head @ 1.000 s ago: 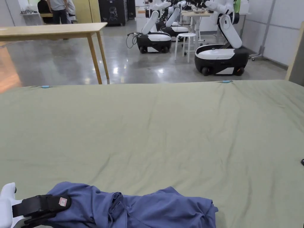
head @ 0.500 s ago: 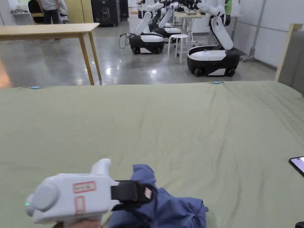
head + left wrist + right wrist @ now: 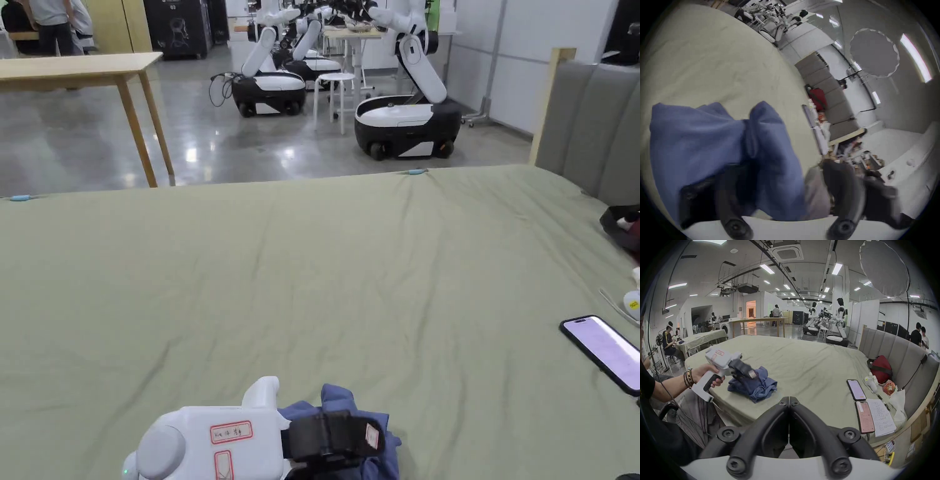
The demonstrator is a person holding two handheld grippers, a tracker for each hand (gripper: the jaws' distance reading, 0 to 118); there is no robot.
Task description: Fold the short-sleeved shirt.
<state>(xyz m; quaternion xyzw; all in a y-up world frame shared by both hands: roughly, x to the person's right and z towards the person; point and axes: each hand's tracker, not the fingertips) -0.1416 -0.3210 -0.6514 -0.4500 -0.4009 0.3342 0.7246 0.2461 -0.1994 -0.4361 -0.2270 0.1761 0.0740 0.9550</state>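
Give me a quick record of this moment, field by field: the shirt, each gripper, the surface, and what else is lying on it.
shirt: blue shirt, bunched in a heap, not yet folded
left gripper: left gripper at the heap, cloth over its jaws; grip unclear through blur
right gripper: right gripper off the near edge, jaws shut, holding nothing
surface: green sheet, wrinkled
shirt position: near edge of the sheet
other items: two phones, a sheet of paper, a red bag on the right

The left claw [image 3: 350, 447] has bunched the shirt [image 3: 337, 403] rightward.
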